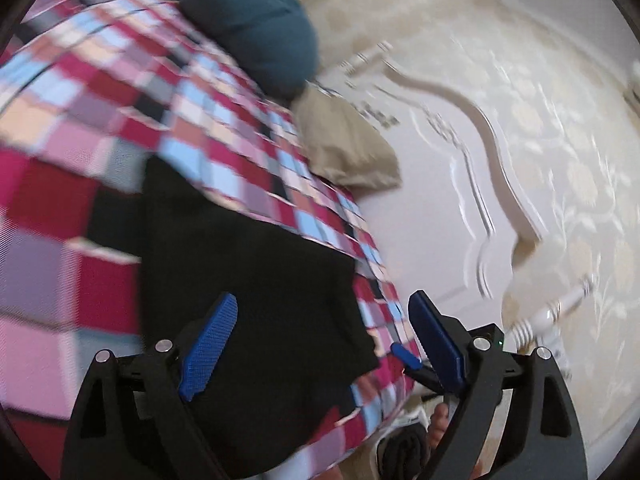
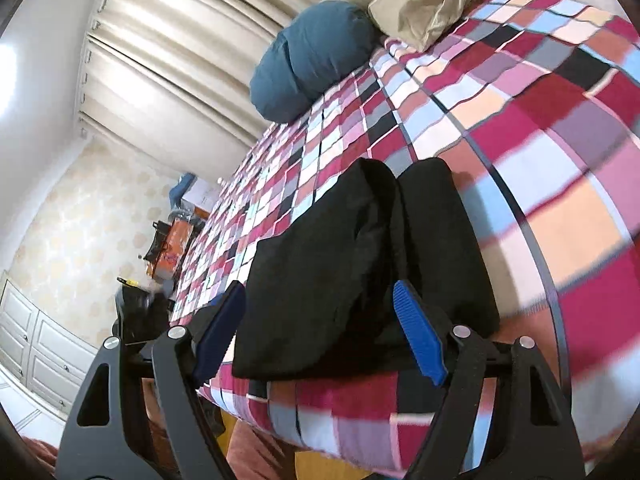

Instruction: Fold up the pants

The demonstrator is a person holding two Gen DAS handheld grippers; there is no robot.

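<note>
Left wrist view first, and it's pretty motion-blurred. The left gripper (image 1: 320, 320) has its blue fingers spread wide with nothing between them, hanging above the pants (image 1: 248, 288). The pants are one black bundle lying on the checked bedspread (image 1: 80, 160), close to the bed edge that runs from about 12 down to 5 o'clock. Past that edge there's a cream carved panel (image 1: 500, 200) filling the right side. Two pillows near the top: a teal one (image 1: 256, 28) at 12 o'clock and a beige one (image 1: 344, 144) just below it, touching. Plenty of bare bedspread out at 9 o'clock. The other gripper's blue tip (image 1: 406, 354) pokes in at around 5 o'clock.

Right wrist view is sharper. The right gripper (image 2: 320, 320) is also wide open and gripping nothing, fingers on either side of the pants (image 2: 360, 272). Here the pants look folded over into a thick stack with a rounded fold at the far end and a crease down the middle, sitting right at the near edge of the bedspread (image 2: 540, 140). Loads of open bedspread toward 1 to 3 o'clock. Same two pillows up top, teal (image 2: 312, 60) and beige (image 2: 424, 0). Curtains (image 2: 168, 48) at 11 o'clock, white cabinets (image 2: 40, 352) at 8 o'clock.
</note>
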